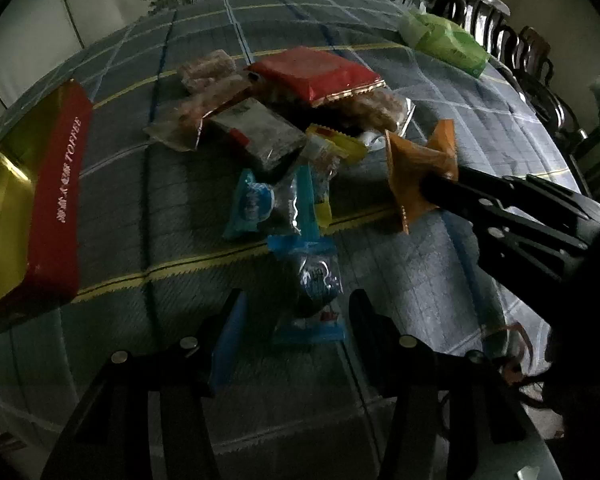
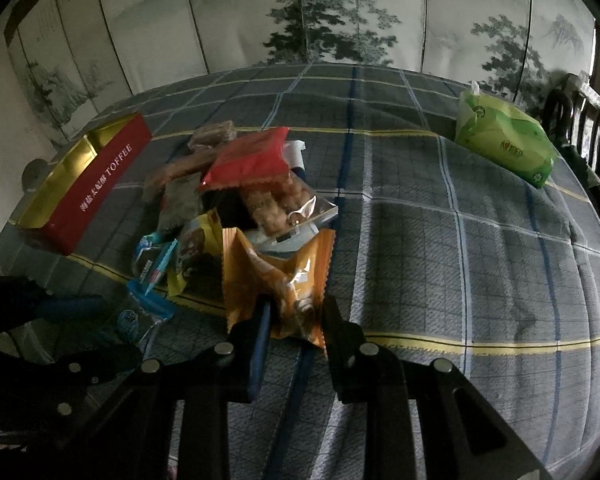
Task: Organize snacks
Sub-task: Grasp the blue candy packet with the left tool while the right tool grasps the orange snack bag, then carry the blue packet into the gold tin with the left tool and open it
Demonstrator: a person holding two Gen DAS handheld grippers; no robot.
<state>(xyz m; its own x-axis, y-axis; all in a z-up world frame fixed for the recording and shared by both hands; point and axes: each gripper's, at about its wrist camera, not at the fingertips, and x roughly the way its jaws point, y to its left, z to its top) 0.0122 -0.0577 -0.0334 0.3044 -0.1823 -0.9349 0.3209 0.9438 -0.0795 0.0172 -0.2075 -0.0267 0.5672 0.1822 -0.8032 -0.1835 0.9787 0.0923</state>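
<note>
While the right gripper [image 2: 296, 312] stays out of the pile, its fingers are clamped on the near end of an orange snack packet [image 2: 278, 280], which tilts up off the cloth at about 6 o'clock of the snack heap; in the left wrist view that same packet [image 1: 416, 176] sits at 3 o'clock of the heap with the right gripper [image 1: 440, 188] pinching its edge. Left gripper [image 1: 296, 316] has its jaws around a blue wrapped snack [image 1: 316, 280] lying flat on the cloth at 6 o'clock of the heap; fingers flank it on both sides, gap visible on each side, pads not pressing, so released, nothing gripped. Just past it, a second blue packet [image 1: 256, 204], a yellow-edged packet [image 1: 332, 148], a dark grey packet [image 1: 260, 136], clear bags of brown biscuits [image 1: 208, 68] and a red packet [image 1: 316, 72] on top, all overlapping. Red toffee box [image 1: 56, 200] with gold inside lies open at 9 o'clock of the heap, apart from it, nothing visible inside. Green tissue pack [image 2: 504, 140] at 2 o'clock, well apart, near the table edge. Everything is on a grey-blue checked tablecloth [image 2: 460, 260]. Dark wooden chairs [image 2: 592, 128] at the far right edge; tree-painted wall panels [image 2: 340, 12] behind.
</note>
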